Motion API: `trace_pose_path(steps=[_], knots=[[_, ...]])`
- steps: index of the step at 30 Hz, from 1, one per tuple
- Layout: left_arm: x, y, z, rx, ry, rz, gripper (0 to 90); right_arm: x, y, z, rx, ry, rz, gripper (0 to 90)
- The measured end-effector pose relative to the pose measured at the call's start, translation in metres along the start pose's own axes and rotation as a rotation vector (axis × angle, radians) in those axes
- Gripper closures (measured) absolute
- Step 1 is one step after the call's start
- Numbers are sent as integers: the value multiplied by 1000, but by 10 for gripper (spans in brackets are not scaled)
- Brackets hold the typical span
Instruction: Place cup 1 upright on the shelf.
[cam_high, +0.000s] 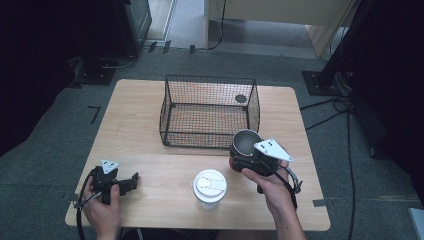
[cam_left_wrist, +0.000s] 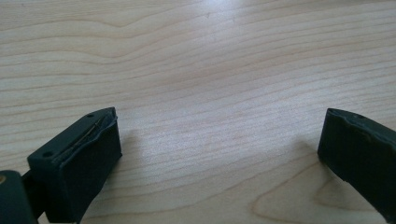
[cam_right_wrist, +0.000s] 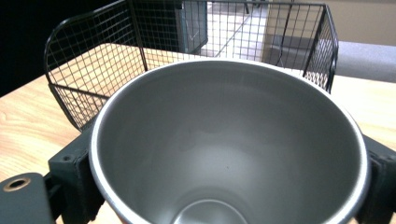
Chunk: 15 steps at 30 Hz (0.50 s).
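On the right side of the wooden counter (cam_high: 150, 165), seen from the high view, the right gripper (cam_high: 239, 156) has its fingers clamped on a metal cup (cam_high: 246, 141), one finger on each side of the cup wall. Cup is upright, mouth open to the top, lifted off the counter, just in front of the near wall of the black wire basket (cam_high: 209, 111) and close to its right front corner. From the right gripper view, the cup (cam_right_wrist: 229, 144) sits between the two dark fingers (cam_right_wrist: 74, 172), inside bare and grey, round bottom visible, nothing in it; the basket (cam_right_wrist: 93, 60) stands right behind it, mesh walls, open top, counter wood showing through the mesh. Person's right hand (cam_high: 272, 187) wraps the gripper body, grey three-cornered plate on top, cable trailing down toward the counter edge. White paper cup with a white lid (cam_high: 209, 186) stands upright on the counter near the front edge, left of the right hand and apart from the metal cup. Left gripper (cam_high: 131, 181) is at the front left corner, held by the left hand (cam_high: 102, 207), low over the counter. Left gripper view: its fingers (cam_left_wrist: 79, 163) stand wide apart, nothing between them, just bare wood grain (cam_left_wrist: 210, 84) below. A small dark round spot shows on the counter behind the basket's far right part (cam_high: 241, 98).
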<state>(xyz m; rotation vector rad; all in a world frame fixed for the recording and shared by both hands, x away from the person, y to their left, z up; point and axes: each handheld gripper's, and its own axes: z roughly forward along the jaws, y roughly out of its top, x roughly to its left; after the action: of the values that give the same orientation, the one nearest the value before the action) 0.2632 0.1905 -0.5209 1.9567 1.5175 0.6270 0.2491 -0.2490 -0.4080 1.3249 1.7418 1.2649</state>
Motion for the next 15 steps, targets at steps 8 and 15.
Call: trace_pose_path(steps=[8,15], knots=[[0,0,0,0,0,-1,0,4,12,5,-21,0,-10,69],[0,0,0,1,0,0,0,6,21,7,-46,-6,-18,69]])
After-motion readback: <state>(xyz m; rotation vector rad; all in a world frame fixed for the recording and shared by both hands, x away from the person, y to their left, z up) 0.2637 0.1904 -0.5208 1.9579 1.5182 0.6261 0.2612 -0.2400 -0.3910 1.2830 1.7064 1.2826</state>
